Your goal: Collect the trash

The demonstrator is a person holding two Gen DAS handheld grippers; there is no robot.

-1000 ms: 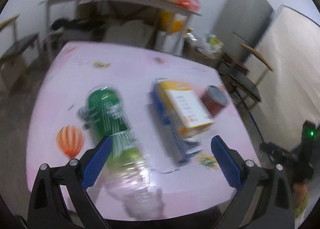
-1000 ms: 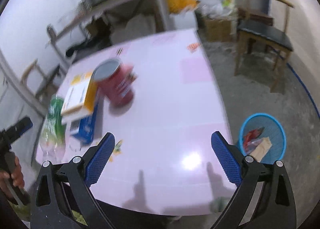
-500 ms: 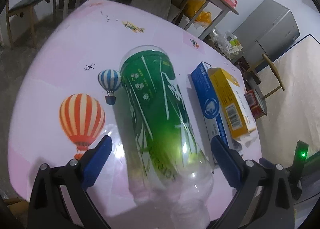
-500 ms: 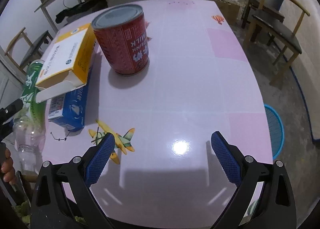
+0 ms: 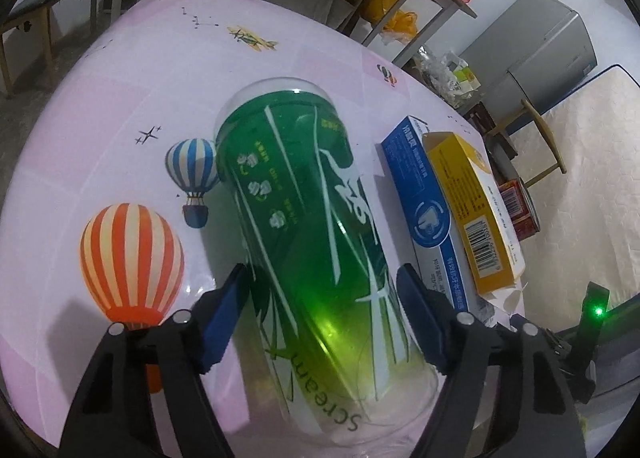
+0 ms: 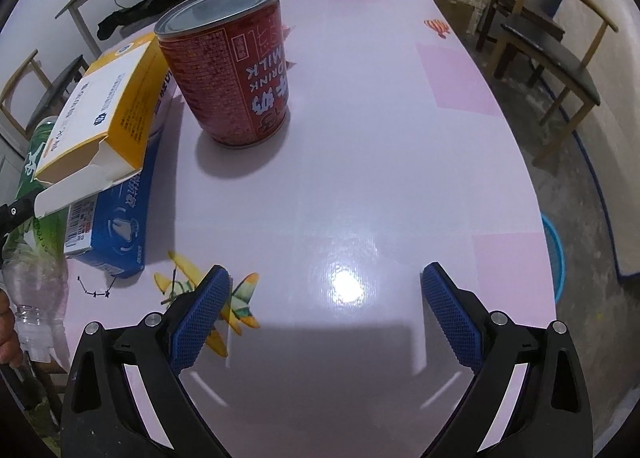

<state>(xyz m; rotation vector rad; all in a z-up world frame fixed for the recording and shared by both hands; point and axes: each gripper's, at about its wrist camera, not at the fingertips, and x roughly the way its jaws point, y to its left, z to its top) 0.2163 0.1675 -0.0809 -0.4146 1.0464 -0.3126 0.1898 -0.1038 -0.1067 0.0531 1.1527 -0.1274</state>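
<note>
My left claw is closing around the green bottle lying at frame centre on the table; my right claw hangs spread, empty. Boxes and can, upper left, remain uncollected.

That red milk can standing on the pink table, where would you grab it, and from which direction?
Grip the red cylindrical metal milk can around its mid-body, coming level from the near side, where the right tongs stand open over the bare pink table. It stands upright with round, straight walls, so pads can probably squeeze opposite sides. Its left is crowded by the yellow cardboard box.
</note>
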